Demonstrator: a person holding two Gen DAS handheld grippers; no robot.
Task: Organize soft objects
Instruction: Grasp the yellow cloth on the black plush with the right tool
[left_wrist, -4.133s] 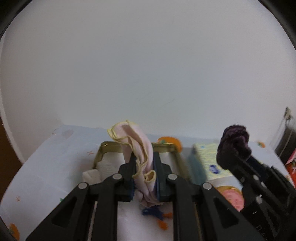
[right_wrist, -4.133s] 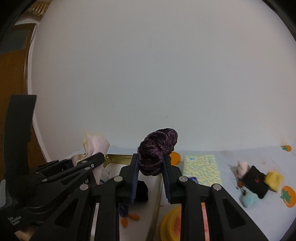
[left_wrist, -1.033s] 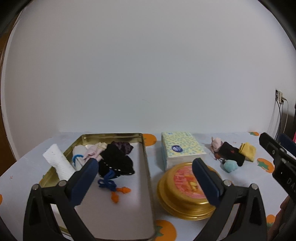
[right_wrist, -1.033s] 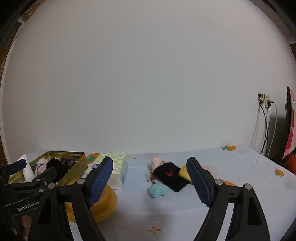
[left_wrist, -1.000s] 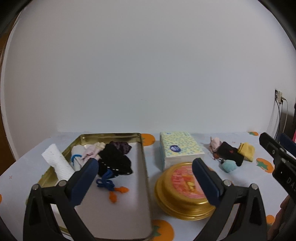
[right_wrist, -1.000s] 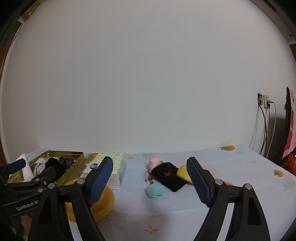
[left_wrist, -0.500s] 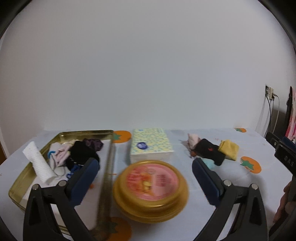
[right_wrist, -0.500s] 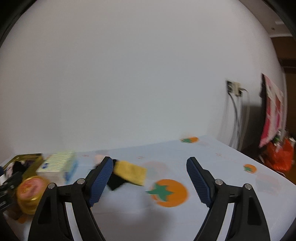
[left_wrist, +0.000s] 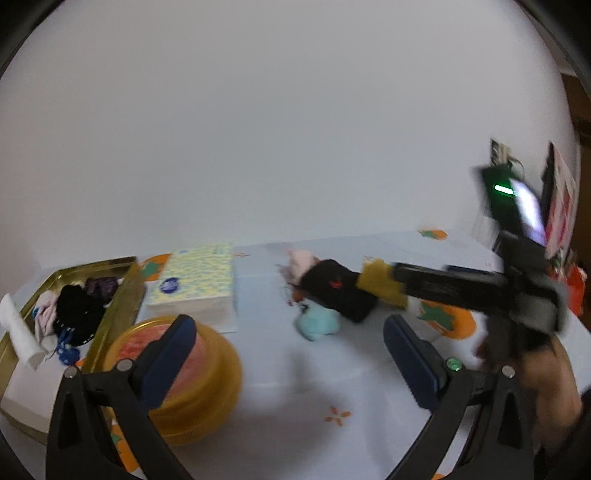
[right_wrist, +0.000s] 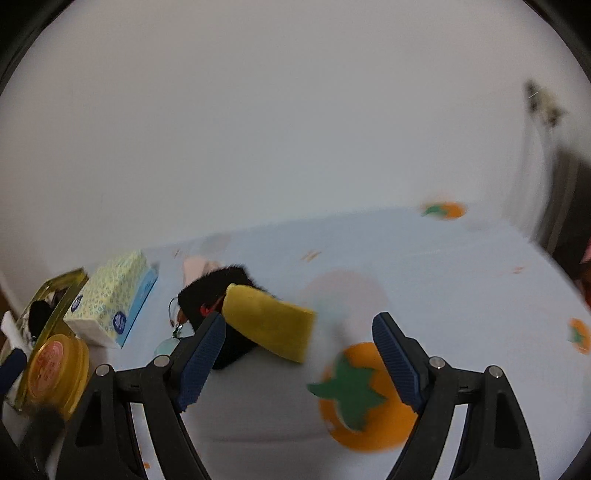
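Note:
A small heap of soft things lies on the tablecloth: a yellow cloth (right_wrist: 269, 321), a black cloth (right_wrist: 218, 284), a pink piece (left_wrist: 301, 258) and a light-blue ball (left_wrist: 317, 324). My right gripper (right_wrist: 299, 343) is open and empty, its left finger close beside the yellow cloth. In the left wrist view a right gripper finger (left_wrist: 443, 282) reaches to the yellow cloth (left_wrist: 380, 282). My left gripper (left_wrist: 288, 354) is open and empty, above the table in front of the heap. The gold tin tray (left_wrist: 122, 291) at far left holds several soft things.
A tissue pack (left_wrist: 195, 280) lies beside the tray. A round gold tin (left_wrist: 184, 373) with a pink lid stands in front of it, by my left finger. The tablecloth has orange fruit prints (right_wrist: 365, 395). A wall stands behind the table.
Both grippers let go of their cloths into the tray, then swung right. The right gripper has now come down next to the yellow cloth; the left faces the heap.

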